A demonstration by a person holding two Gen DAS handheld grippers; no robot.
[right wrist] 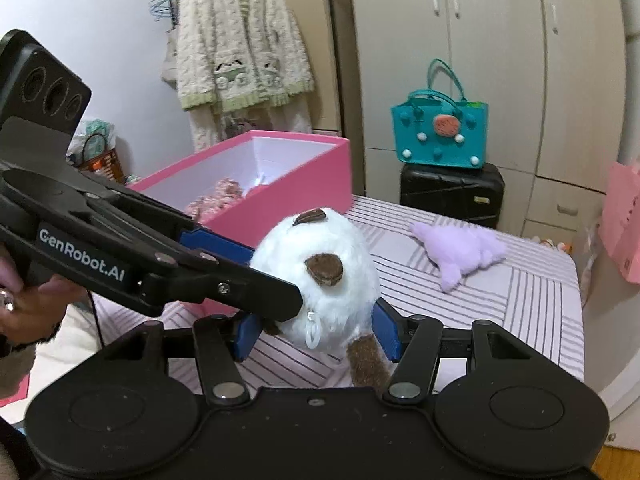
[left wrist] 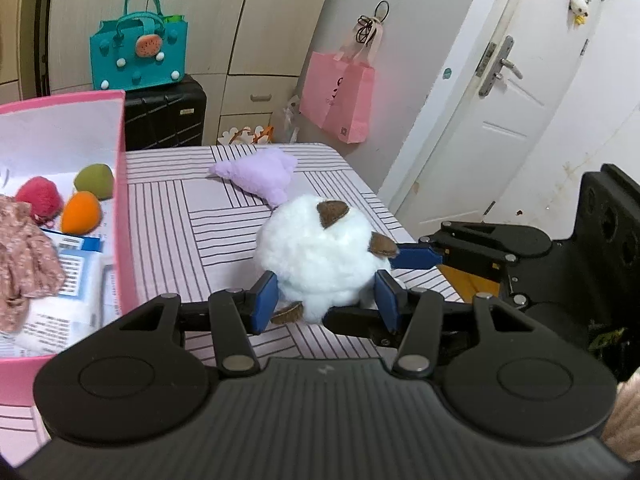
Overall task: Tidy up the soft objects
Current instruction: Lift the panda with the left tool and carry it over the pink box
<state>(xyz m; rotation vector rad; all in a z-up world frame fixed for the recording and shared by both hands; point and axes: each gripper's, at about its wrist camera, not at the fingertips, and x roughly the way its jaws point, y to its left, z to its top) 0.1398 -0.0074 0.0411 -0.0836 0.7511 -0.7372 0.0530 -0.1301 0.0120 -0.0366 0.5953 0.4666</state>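
A round white fluffy plush (left wrist: 320,252) with brown felt patches hangs a little above the striped table cover (left wrist: 192,208). My left gripper (left wrist: 325,302) is shut on its lower part, blue pads pressing both sides. My right gripper (right wrist: 318,334) is shut on the same white plush (right wrist: 320,280) from the other side, and one of its fingertips (left wrist: 416,258) shows in the left wrist view. A purple plush (left wrist: 260,176) (right wrist: 460,248) lies on the cover behind. The pink box (left wrist: 120,200) (right wrist: 304,184) at the left holds red (left wrist: 38,198), green (left wrist: 94,180) and orange (left wrist: 80,212) soft balls and floral cloth (left wrist: 24,256).
A teal bag (left wrist: 138,54) sits on a black suitcase (left wrist: 164,116) behind the table. A pink paper bag (left wrist: 340,96) hangs beside a white door (left wrist: 512,100). A fluffy cardigan (right wrist: 240,40) hangs on the wall. The table's right edge drops off near my right gripper.
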